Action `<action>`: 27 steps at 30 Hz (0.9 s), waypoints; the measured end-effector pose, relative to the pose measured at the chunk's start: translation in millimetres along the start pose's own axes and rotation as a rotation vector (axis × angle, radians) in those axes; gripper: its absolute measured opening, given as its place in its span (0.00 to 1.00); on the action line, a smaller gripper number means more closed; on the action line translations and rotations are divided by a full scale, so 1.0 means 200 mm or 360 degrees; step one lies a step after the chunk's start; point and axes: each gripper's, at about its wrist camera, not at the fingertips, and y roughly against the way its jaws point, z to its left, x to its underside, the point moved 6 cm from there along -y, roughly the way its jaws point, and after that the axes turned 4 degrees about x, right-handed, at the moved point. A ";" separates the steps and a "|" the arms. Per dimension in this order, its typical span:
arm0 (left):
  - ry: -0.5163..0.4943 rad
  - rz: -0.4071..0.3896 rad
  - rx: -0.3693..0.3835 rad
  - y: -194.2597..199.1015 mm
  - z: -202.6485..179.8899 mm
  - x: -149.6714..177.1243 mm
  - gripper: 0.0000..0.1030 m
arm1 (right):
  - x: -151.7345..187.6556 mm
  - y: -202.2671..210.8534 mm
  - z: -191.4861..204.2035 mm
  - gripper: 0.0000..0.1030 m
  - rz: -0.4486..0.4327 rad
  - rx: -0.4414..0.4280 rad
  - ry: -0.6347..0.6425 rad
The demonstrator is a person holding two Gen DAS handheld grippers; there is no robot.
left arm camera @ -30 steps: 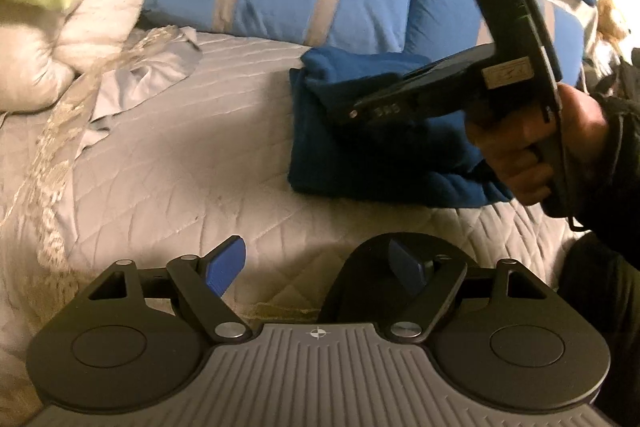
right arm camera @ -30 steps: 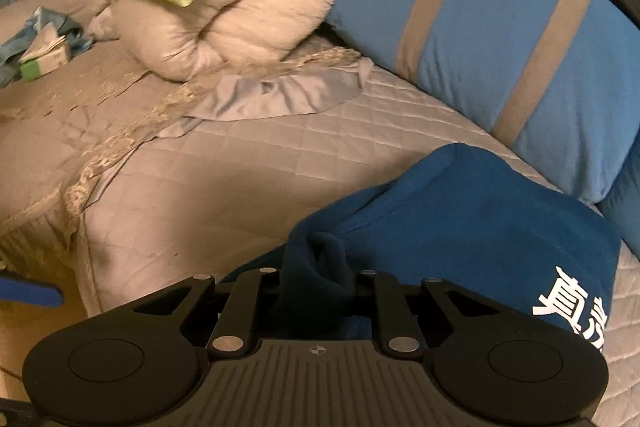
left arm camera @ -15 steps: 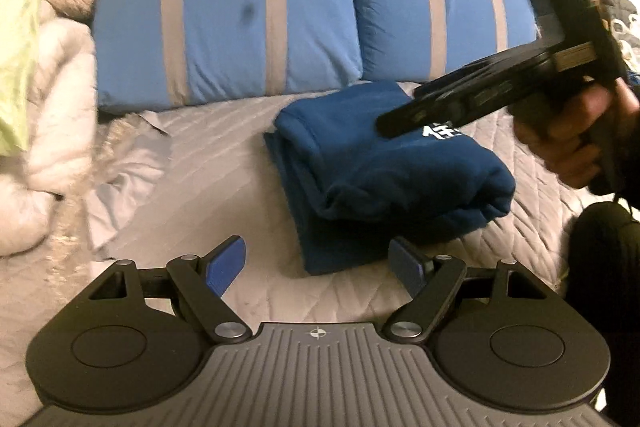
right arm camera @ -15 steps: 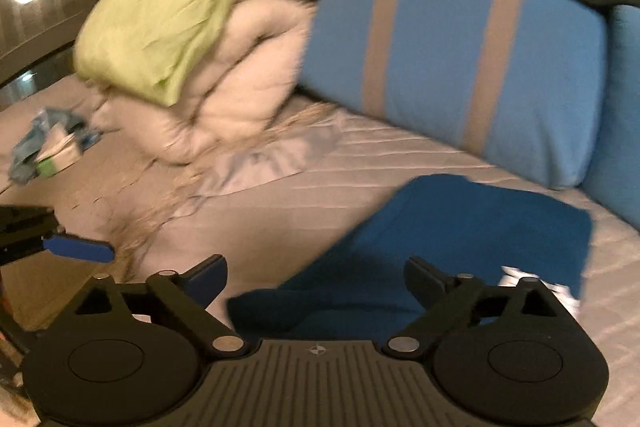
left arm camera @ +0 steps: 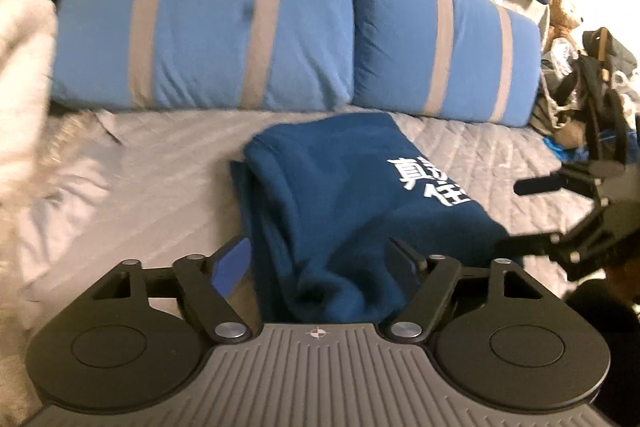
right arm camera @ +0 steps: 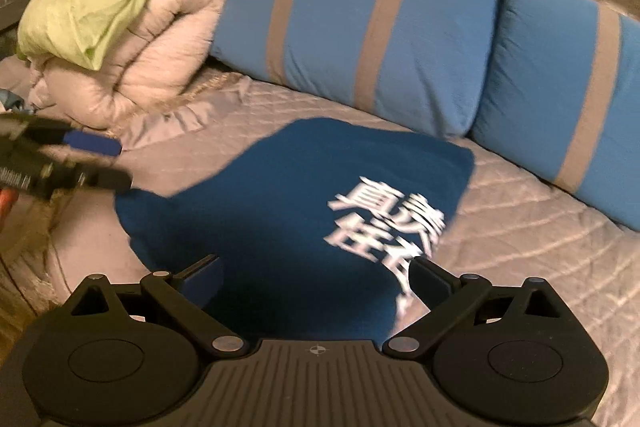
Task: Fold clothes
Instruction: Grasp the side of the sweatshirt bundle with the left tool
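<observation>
Now that our right gripper [right arm camera: 316,277] has let go, both it and our left gripper [left arm camera: 320,259] have their jaws spread wide, and the folded navy sweatshirt [left arm camera: 348,195] lies on the bed [left arm camera: 160,163] just ahead of them.

Quilted bedspread [left arm camera: 168,163] bare left of folded sweatshirt [left arm camera: 344,187]; striped pillows [left arm camera: 208,39] block far side.

White print [right arm camera: 384,223] on the navy garment [right arm camera: 280,227] is too blurred to read
</observation>
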 end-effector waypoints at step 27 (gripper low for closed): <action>0.0845 0.0406 0.0379 -0.38 0.28 0.10 0.57 | 0.39 0.07 -0.27 0.96 0.0088 -0.0121 -0.0280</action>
